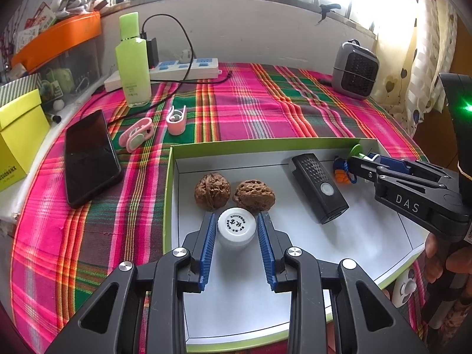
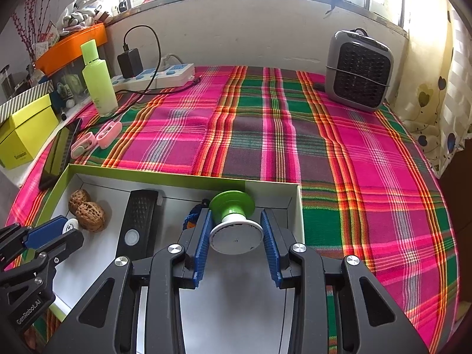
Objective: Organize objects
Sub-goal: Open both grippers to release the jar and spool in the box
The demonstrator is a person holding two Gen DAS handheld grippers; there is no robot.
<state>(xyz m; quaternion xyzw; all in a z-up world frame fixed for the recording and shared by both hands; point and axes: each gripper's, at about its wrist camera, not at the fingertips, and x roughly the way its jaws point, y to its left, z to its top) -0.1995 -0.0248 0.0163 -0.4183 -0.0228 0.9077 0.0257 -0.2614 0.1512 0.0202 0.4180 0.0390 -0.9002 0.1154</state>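
Shallow box [image 1: 174,159], green rim, white floor, sits on the plaid cloth [image 1: 265,103]. Both grippers are down inside it.

Left gripper [image 1: 236,224]: blue ribbed pads on either side of a small white jar [image 1: 236,228] with printed lid. The jar stands upright on the box floor, the pads pressing its sides, so the grip is clenched on it. Two walnuts [image 1: 233,193] lie just beyond the jar, the nearer one almost touching its lid edge.

Right gripper [image 2: 236,230]: jaws closed around a green-and-white spool [image 2: 234,218], lying on its side, white flange toward the camera, green flange toward the far wall of the box. Pads touch the white flange on both sides. The spool is in the box's far right corner.

Between the two grippers a black remote-like device [image 1: 318,185] lies flat, button end nearest. A blue-and-orange knotted charm [image 1: 342,172] lies beside the right gripper's tip.

Outside the box: black phone [image 1: 88,156], two pink clips [image 1: 156,126], green bottle [image 1: 132,62], power strip [image 1: 183,69], small grey heater [image 1: 354,70].
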